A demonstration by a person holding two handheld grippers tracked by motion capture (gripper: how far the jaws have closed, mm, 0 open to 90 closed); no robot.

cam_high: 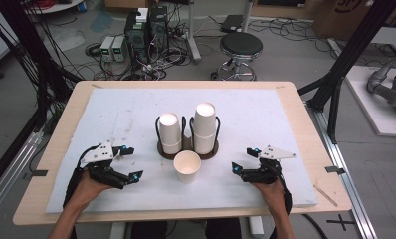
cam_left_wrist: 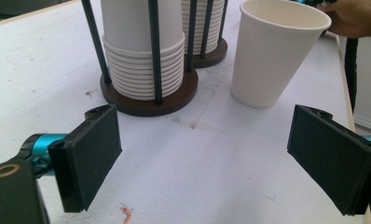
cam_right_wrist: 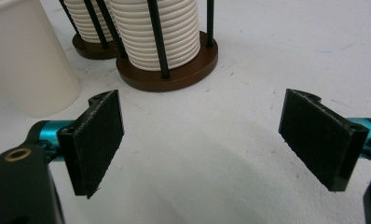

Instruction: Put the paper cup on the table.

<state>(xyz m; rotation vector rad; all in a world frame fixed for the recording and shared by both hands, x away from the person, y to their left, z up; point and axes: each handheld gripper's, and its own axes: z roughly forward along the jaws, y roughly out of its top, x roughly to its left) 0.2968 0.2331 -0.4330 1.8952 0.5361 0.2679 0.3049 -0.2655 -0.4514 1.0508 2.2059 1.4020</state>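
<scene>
My left gripper (cam_high: 129, 163) and right gripper (cam_high: 243, 160) hang released, gripping nothing. Between them the loose paper cup (cam_high: 187, 166) stands upright, just before the cup holder (cam_high: 187, 148). I'd probably close in level, pinching its wall softly.

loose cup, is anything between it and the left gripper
Nothing visible. The loose cup stands upright on the white mat, in front of the two-post cup holder. The left gripper has open, empty jaws, and bare mat lies between it and the cup; the holder sits behind, off that line.
</scene>
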